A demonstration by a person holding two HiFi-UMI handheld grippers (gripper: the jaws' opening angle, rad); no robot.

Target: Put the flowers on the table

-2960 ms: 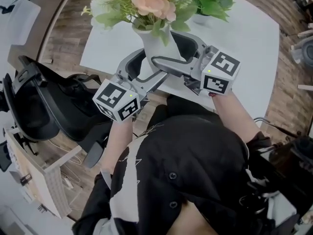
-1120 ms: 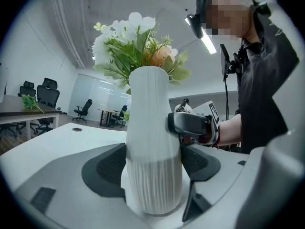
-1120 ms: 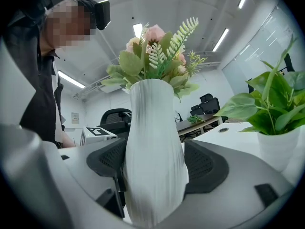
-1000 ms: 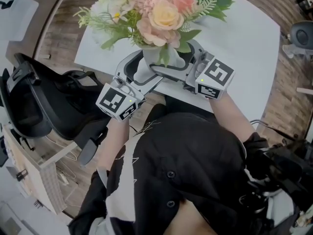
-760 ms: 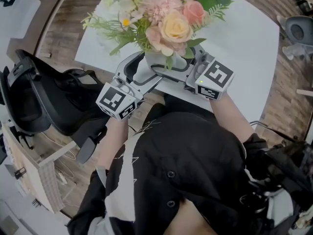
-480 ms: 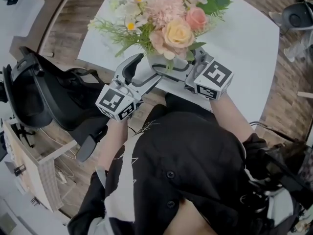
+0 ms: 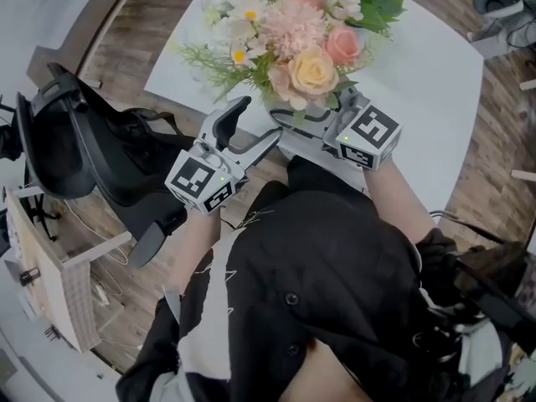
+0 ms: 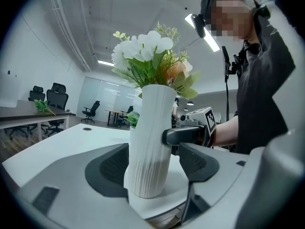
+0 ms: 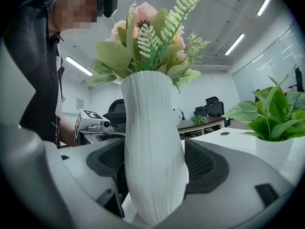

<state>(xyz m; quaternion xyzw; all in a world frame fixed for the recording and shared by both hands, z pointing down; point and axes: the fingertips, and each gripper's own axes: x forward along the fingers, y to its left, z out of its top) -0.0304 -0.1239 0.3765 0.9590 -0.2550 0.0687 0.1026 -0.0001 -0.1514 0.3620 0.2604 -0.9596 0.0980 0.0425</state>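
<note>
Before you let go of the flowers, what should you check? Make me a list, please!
1. Vase set down on the table: ok, its base rests on the white top.
2. Vase upright: ok, it looks straight in both gripper views.
3. Vase away from the table edge: not ok, it stands close to the near edge.
4. Left gripper clear of the vase: not ok, the vase is between its jaws, which are closing but not pressing.
5. Right gripper steadying the vase: ok, its pads seem to sit against both sides.
6. Potted plant out of the way: ok, it stands apart.
</note>
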